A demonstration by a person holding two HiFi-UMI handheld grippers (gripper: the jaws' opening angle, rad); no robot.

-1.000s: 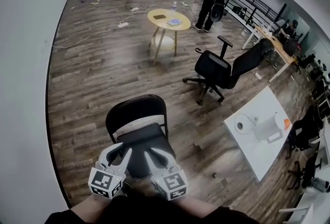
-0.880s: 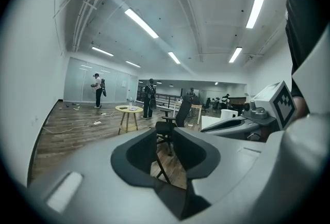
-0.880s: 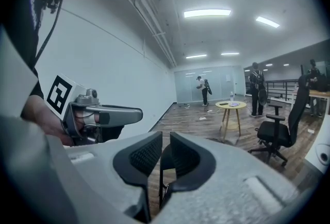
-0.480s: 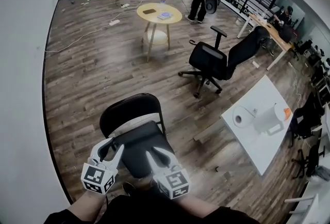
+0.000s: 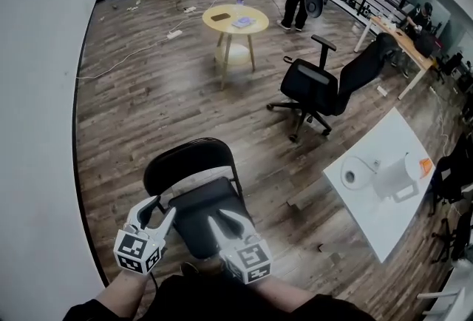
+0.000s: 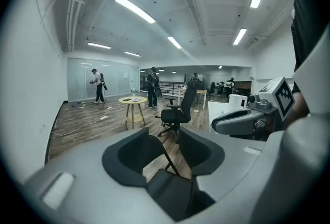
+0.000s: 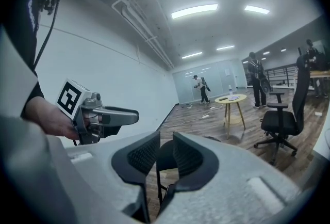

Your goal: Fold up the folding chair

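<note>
Opening, the left gripper's [image 6: 164,139] jaws stand apart with nothing pressed between the pads; the seat of the folding chair [image 5: 189,164] shows through the gap. The right gripper's [image 7: 166,141] jaws are opening too, with a narrow gap between them, the chair's rounded back seen beyond it and no pad on anything. In the head view both grippers are at the front of the black seat, the left by its left front corner, the right over its right front part; whether either touches it I cannot tell. The chair stands unfolded on the wood floor [image 5: 148,90], seat down. Well beyond it are an office chair [image 5: 314,90] and a white bench [image 5: 384,216].
</note>
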